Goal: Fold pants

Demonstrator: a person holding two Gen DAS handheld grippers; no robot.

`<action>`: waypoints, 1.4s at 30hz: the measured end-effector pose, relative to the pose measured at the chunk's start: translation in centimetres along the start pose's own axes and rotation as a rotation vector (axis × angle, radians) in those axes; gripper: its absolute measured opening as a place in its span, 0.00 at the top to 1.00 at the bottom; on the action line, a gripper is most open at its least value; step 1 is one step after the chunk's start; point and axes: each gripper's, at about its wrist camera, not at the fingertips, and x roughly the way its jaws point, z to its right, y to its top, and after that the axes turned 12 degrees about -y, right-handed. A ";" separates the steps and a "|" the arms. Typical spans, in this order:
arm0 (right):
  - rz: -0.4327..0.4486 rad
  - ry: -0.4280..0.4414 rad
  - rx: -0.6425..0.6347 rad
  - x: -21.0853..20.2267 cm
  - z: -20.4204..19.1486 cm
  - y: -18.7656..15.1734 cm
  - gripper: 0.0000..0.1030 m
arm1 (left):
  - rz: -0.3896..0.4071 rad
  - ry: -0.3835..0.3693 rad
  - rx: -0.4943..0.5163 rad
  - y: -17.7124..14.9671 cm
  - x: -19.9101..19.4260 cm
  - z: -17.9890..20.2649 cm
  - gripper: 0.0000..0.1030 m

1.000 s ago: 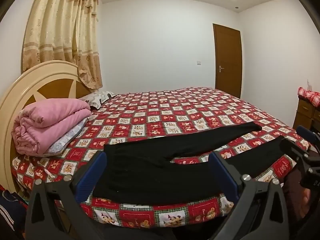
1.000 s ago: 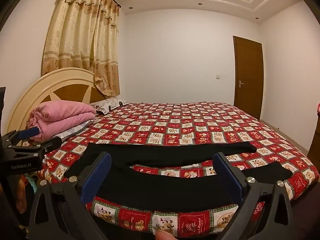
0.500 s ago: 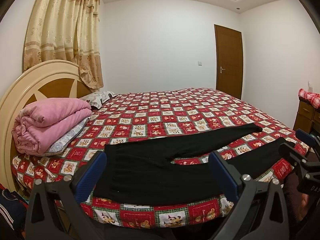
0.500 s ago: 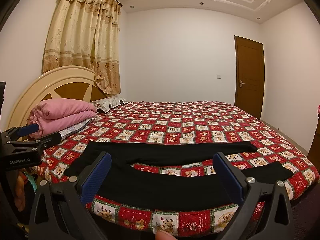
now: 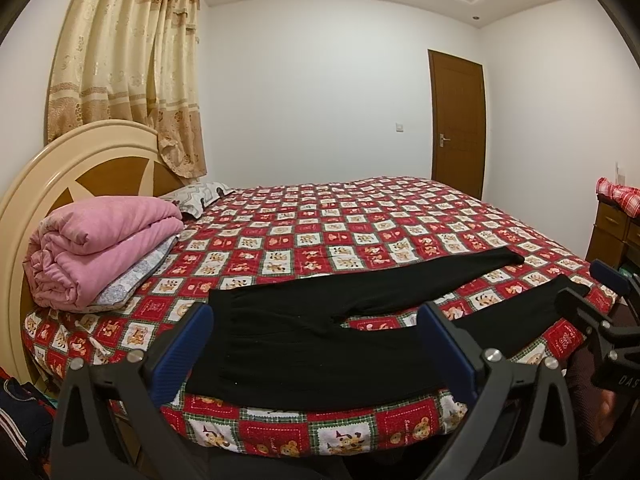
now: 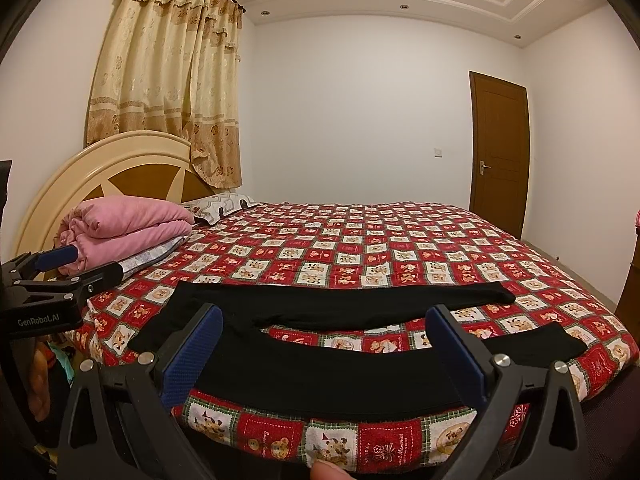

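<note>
Two tongs (image 5: 316,344) (image 6: 324,344) released | black pants (image 5: 320,332) flat, legs spread, unfolded

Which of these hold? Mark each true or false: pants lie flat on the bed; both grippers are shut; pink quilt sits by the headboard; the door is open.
1. The black pants lie spread on the bed, legs apart: true.
2. The left gripper and right gripper are shut: false, both open and empty.
3. A folded pink quilt sits by the headboard: true.
4. The brown door is open: false, closed.
</note>
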 end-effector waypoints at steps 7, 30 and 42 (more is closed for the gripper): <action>0.001 -0.001 -0.002 0.0 0.0 0.0 0.01 | 0.001 0.000 -0.001 0.0 0.0 0.0 0.00; -0.012 -0.002 -0.009 0.6 -0.2 -0.9 0.01 | 0.001 0.000 0.000 -0.1 0.0 -0.1 0.00; -0.039 -0.002 -0.020 1.3 -0.3 -1.3 0.01 | -0.019 0.004 -0.009 -0.7 0.7 -0.5 0.00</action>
